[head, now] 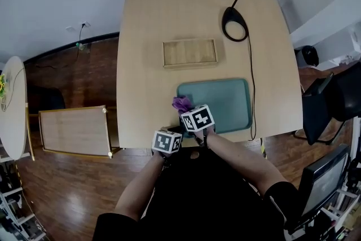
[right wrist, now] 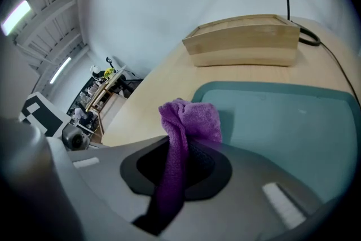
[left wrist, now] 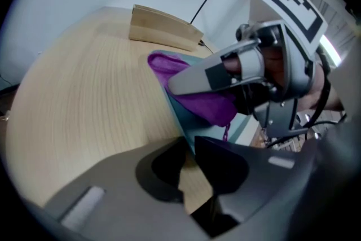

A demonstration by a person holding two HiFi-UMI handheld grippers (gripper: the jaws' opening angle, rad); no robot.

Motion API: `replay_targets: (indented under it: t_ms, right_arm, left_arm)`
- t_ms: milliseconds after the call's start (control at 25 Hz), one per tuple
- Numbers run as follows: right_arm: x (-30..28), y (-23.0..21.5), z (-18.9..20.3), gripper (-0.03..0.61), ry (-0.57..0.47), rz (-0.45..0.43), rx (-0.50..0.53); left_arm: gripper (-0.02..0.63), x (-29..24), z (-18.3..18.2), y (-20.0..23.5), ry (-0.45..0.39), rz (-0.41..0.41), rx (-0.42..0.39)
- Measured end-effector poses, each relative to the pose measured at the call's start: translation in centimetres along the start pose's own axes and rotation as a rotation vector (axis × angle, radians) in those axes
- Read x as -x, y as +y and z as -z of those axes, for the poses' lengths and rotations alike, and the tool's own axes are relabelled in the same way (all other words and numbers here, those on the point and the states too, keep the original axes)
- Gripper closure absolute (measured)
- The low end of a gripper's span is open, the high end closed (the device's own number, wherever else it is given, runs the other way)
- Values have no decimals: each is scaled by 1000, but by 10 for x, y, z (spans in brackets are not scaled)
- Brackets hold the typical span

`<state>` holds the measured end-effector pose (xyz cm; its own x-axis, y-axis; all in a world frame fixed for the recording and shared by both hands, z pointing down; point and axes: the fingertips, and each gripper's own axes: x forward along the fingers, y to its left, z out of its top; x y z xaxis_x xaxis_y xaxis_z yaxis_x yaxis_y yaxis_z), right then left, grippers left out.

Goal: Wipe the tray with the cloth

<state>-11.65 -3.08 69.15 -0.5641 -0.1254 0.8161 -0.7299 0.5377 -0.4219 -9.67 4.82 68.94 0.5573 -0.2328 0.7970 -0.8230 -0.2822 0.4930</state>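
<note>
Left gripper (left wrist: 190, 147): jaws drawn narrow, tips closed on the near rim of the teal plastic tray with rounded corners (left wrist: 186, 121), at its left corner. The pale wood-grain table (left wrist: 84, 110) shows through the slit behind the tips and spreads away to the left of the jaws. Ahead and to the right of them the other gripper reaches in over the tray.

Right gripper (right wrist: 183, 147): jaws clamped on the purple terry cloth (right wrist: 189, 118). One strand runs back between the pads; a bunched wad stands just past the tips, over the tray's left end. Whether the wad touches the tray floor cannot be told. Bare teal floor opens ahead and to the right of these jaws.

Beyond the tips, past the tray's far rim, a shallow pale wooden box (right wrist: 242, 42) sits on the table, apart from the tray. To its right are the round base and cable of a black desk lamp with a cone shade (head: 237, 22).

In the head view the two marker cubes sit side by side at the table's near edge, the right one slightly further in.
</note>
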Motion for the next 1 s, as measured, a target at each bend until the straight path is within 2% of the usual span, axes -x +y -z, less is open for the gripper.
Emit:
replay_targets:
  t_ms: [200,360,720,920,1000]
  right_arm:
    - [1,-1,-4,529,-22,-12,-29]
    - [23,-32,0,529,-68,18,-67]
    - [117,-192,41,528,-173,231,-260]
    - [173,-265,56,528,-218,387,-297]
    - [191,-282,58,528,-246,412,-326]
  left_arm:
    - [532,0,-3,2,4,1,6]
    - [532,0,0,5,5,11,21]
    - [537,-2,1,8,-4,-42,48]
    - [538,-5,0,7,-5,-62,53]
    - [538,-7,0,6,-7,-65,57]
